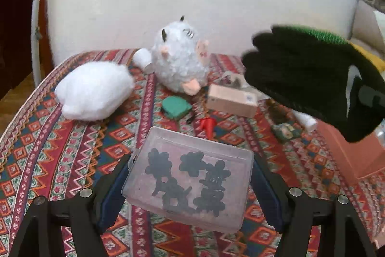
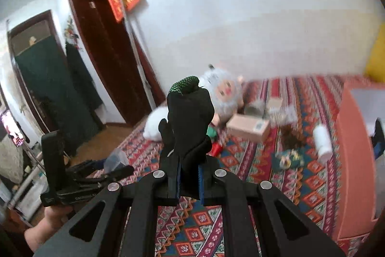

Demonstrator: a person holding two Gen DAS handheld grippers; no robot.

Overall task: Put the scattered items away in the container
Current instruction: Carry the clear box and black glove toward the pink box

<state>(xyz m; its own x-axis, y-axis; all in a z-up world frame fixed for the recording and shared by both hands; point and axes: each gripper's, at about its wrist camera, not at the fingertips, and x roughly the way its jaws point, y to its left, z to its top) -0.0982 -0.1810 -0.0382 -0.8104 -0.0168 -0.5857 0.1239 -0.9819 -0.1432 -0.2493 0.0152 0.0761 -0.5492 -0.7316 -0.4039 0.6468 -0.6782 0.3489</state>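
My left gripper is shut on a clear plastic box with several black flower-shaped pieces inside, held tilted above the patterned bed cover. My right gripper is shut on a black glove with a green cuff, which stands up from the fingers. The same glove hangs in the air at the right of the left wrist view. An orange container sits at the right edge of the bed, its wall also in the left view.
On the cover lie a grey plush sheep, a white fluffy bundle, a green tape measure, a cardboard box, a red cone, a white bottle and a small green packet. A hand holds the left gripper.
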